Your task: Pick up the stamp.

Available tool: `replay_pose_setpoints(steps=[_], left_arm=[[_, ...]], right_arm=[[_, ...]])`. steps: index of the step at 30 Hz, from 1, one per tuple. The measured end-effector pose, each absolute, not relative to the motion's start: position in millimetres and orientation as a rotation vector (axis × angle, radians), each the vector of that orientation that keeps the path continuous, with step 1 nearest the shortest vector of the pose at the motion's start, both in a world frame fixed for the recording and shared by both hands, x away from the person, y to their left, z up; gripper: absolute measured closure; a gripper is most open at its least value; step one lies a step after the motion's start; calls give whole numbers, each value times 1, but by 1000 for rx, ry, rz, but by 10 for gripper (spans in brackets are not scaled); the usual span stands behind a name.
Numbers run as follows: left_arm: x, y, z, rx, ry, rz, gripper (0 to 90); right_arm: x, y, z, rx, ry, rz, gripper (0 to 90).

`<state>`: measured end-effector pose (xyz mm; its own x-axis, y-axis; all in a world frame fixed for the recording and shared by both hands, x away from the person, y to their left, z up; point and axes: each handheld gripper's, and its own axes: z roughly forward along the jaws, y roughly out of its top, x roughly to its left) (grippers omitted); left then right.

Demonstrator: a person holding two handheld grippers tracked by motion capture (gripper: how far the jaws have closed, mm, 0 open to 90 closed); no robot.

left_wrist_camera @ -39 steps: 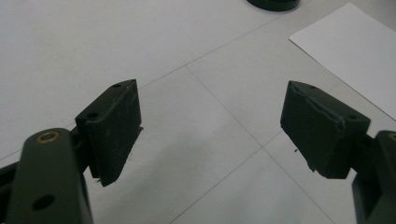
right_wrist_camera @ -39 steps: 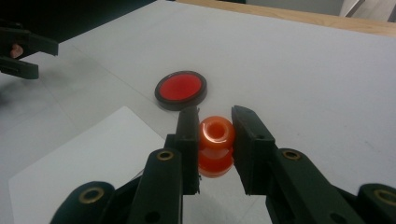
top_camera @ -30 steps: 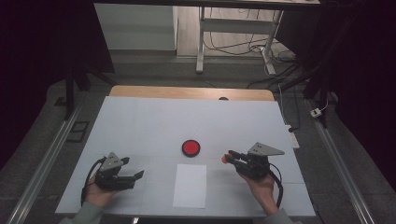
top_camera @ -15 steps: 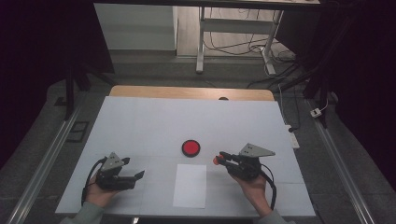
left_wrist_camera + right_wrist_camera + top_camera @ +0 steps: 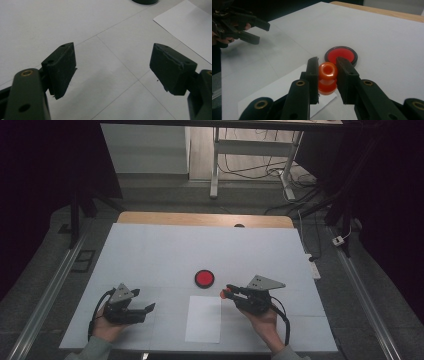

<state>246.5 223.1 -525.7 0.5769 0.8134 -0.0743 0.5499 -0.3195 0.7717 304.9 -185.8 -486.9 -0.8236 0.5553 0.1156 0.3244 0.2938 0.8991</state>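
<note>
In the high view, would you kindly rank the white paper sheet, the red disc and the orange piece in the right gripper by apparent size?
1. White paper sheet, largest.
2. Red disc, clearly smaller.
3. Orange piece, smallest, clamped in the right gripper and partly hidden by its jaws.

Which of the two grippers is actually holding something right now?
The right gripper: its jaws are shut on an orange spool-shaped piece. The left gripper stands open, with nothing between its jaws.

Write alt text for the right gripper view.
The right gripper clamps an orange spool-shaped piece upright between its black jaws, above a corner of a white sheet. A red disc with a black rim lies just beyond; the open left gripper is at upper left.
</note>
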Motion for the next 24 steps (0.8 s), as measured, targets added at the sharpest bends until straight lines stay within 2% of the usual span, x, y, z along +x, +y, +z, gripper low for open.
replay_pose_setpoints(steps=[24], left_arm=[[246,221,-526,2022,1077,418,217]], right_arm=[[308,-157,-494,742,2409,1581,718]])
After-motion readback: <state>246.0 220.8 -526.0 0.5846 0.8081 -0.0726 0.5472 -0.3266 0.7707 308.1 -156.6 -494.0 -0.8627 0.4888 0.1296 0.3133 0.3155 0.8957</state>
